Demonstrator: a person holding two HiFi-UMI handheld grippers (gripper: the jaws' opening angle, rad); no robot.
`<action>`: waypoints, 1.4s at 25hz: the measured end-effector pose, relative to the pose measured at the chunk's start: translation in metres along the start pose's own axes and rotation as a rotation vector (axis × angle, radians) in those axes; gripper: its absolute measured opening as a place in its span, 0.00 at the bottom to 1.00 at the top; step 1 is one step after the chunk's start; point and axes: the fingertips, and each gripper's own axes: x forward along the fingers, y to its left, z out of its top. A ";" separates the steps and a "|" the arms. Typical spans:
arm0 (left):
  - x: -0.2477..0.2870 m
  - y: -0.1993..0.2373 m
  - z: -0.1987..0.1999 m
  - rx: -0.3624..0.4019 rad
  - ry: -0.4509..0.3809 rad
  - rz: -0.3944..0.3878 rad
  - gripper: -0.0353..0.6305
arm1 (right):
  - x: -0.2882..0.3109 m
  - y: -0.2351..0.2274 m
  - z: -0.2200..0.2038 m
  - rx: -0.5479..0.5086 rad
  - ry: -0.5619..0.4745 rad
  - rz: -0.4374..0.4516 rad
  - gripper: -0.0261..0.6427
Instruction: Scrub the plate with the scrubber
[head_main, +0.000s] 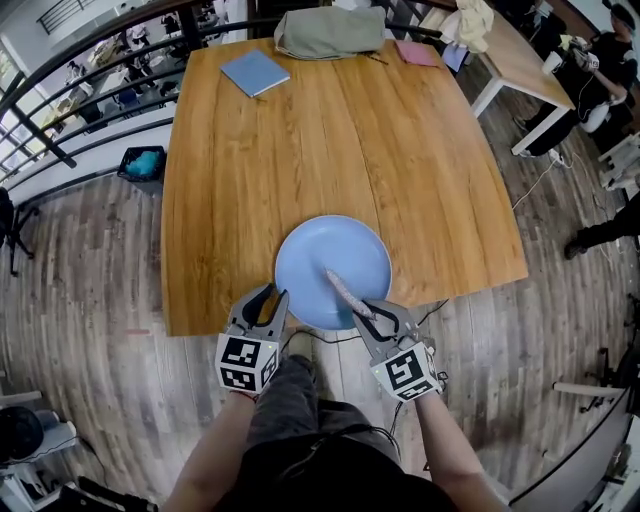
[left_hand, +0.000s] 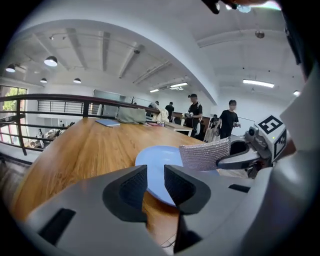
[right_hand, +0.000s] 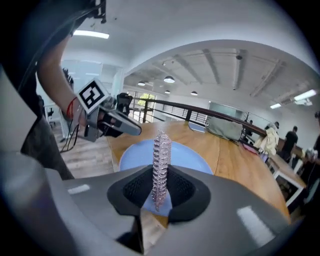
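Slippage is the risk: the plate (head_main: 310, 255) sits at the desk's (head_main: 330, 140) near edge with nothing pinning it, so a hard stroke could shove it sideways or off. Your right claw (head_main: 372, 312) is clamped on the scrubber (head_main: 345, 288), whose tip reaches over the plate. Your left claw (head_main: 272, 296), narrowly parted and empty, hangs just beside the near rim.

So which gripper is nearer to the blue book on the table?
Left. The left gripper is nearly straight across the table from the blue book; the right gripper is farther to the right.
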 end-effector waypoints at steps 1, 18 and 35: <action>0.003 0.004 -0.004 -0.015 0.022 -0.001 0.18 | 0.005 0.000 -0.005 -0.055 0.035 0.002 0.16; 0.038 0.016 -0.037 -0.172 0.246 -0.098 0.25 | 0.075 -0.004 -0.031 -0.784 0.330 0.150 0.16; 0.070 0.060 -0.016 -0.269 0.200 0.116 0.12 | 0.143 -0.038 -0.021 -1.105 0.315 0.356 0.16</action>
